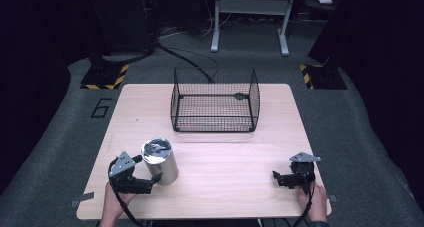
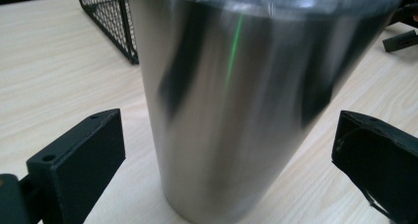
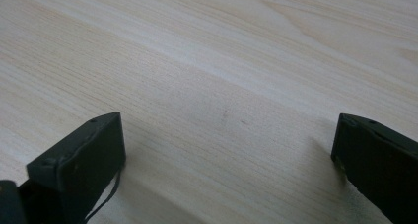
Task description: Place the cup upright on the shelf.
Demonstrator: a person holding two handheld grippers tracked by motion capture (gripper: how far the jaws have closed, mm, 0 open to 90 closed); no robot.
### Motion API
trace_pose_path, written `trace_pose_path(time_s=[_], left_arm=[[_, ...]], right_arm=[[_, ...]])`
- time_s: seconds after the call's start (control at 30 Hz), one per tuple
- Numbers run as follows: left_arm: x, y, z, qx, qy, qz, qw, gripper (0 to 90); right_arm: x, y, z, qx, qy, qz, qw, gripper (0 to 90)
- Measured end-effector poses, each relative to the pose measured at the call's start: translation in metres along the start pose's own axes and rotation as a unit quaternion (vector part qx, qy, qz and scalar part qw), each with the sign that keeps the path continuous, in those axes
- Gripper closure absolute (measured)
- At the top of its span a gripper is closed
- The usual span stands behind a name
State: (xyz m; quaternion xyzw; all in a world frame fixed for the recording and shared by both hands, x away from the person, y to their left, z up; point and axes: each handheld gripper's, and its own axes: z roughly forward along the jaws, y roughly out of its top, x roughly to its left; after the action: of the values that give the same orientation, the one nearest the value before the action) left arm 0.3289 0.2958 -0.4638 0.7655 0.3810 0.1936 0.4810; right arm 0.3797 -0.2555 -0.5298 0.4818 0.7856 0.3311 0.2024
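View from above: a steel tumbler [image 1: 161, 160] stands upright on the near-left part of the wooden table [image 1: 225, 182], its open mouth facing up. The left gripper [image 1: 150, 179] lies low on the table just beside the tumbler's near-left side, held by the person's left hand [image 1: 114, 203]; one jaw reaches along the base of the tumbler. In the left gripper view, the steel tumbler [image 2: 236, 100] stands between the two black jaws, which are spread wide; bare table shows on each side between jaw and metal wall, so neither jaw touches it. A wire basket [image 1: 215, 101] sits at the far middle of the table, well apart from the tumbler; its corner [image 2: 111, 17] appears behind the tumbler in the left gripper view. The right gripper [image 1: 280, 178] rests at the near-right edge of the table, held by the right hand [image 1: 316, 203], well apart from the tumbler. In the right gripper view its jaws are spread apart over bare wood [image 3: 222, 86], with nothing between them.
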Motion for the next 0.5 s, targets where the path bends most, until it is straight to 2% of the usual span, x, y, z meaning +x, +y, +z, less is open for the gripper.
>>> trace_pose_path(time_s=[0.07, 0.4, 0.5], left_arm=[[-0.001, 0.005, 0.002, -0.010, 0.005, 0.000, 0.9999, 0.0], [-0.005, 0.013, 0.010, -0.017, 0.009, 0.000, 0.9998, 0.0], [-0.005, 0.013, 0.014, -0.022, 0.011, -0.009, 0.9997, 0.0]], right_arm=[[0.000, 0.000, 0.000, 0.000, 0.000, 0.000, 1.0000, 0.0], [0.000, 0.000, 0.000, 0.000, 0.000, 0.000, 1.0000, 0.0], [0.000, 0.000, 0.000, 0.000, 0.000, 0.000, 1.0000, 0.0]])
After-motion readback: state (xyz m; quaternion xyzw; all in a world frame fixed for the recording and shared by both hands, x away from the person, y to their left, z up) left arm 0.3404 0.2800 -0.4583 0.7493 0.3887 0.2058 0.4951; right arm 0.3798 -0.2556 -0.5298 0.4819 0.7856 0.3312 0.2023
